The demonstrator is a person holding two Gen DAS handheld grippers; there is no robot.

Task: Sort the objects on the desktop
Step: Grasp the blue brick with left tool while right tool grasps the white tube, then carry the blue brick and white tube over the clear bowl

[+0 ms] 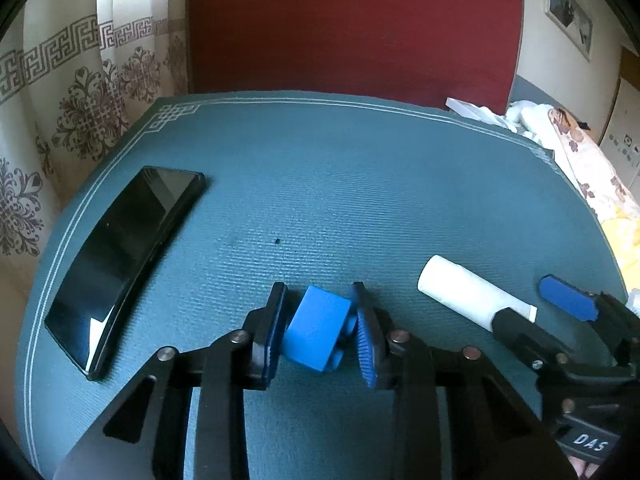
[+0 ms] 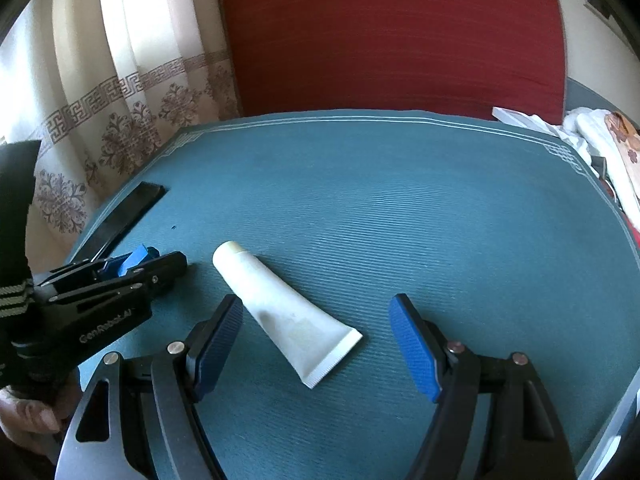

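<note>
Behind everything hang patterned curtains (image 1: 80, 92) and a red chair back (image 1: 356, 24), and below them spreads the teal surface (image 1: 340, 184) with its pale border lines, which gives me plenty of bare space for sorting. Largest of the things on it is a black phone (image 1: 124, 264), lying flat near the left edge, well apart from both my tools; I judge it can wait there, since it needs no tidying yet.

Next comes a white tube (image 2: 288, 316), lying on its side with the cap pointing away from me and the crimped end toward me. My right gripper (image 2: 316, 344) stands with its jaws wide on either side of the tube's crimped half, not touching it — lined up so a squeeze across the flat body would catch it, I think.

Smallest is a blue block (image 1: 318, 330). My left gripper (image 1: 320, 332) has its jaws narrowed onto the block, pads pressing its two sides, low by the surface — a grip taken, I judge, to carry the block to its place first.
</note>
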